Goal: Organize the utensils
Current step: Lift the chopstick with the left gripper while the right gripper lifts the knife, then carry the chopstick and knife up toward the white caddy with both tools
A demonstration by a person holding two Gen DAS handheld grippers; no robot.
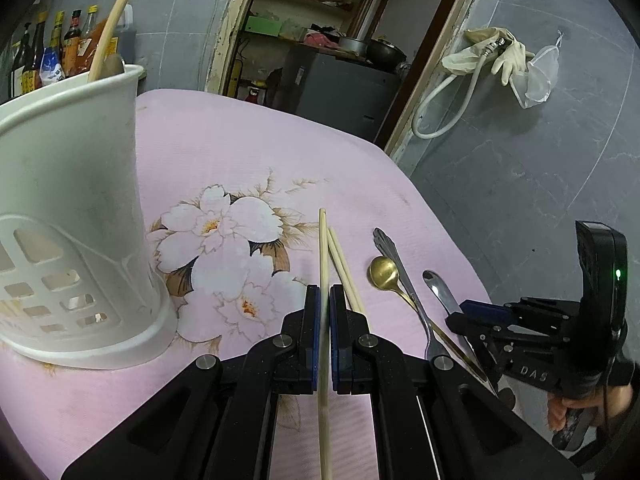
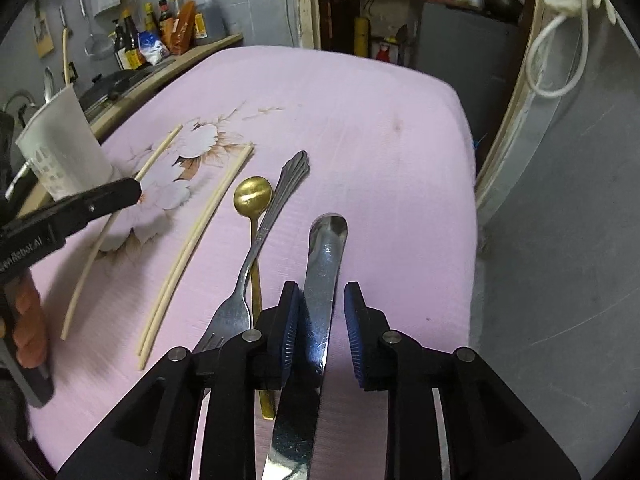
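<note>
Far left on the pink floral tablecloth [image 1: 248,140]: tall white plastic utensil holder [image 1: 76,184] with a perforated lower wall, standing upright, one pale wooden stick [image 1: 116,16] leaning out of its top.

Right of the holder: left gripper [image 1: 324,300], black with blue pads, clamped tight on a single pale wooden chopstick [image 1: 322,248] running lengthwise between the pads.

Just beside it to the right: pair of pale wooden chopsticks [image 2: 192,240] lying flat, side by side and touching along their length.

Next to the right: gold metal spoon [image 2: 253,196], bowl up, lying flat with its handle crossing under a silver metal fork [image 2: 276,204] with a fluted handle end.

Farthest right: silver metal table knife [image 2: 325,264] lying flat on the cloth. Right gripper [image 2: 322,312] positioned over it, jaws narrowly parted; knife between the pads, close against the left pad, clear of the right pad. No grip shown.
</note>
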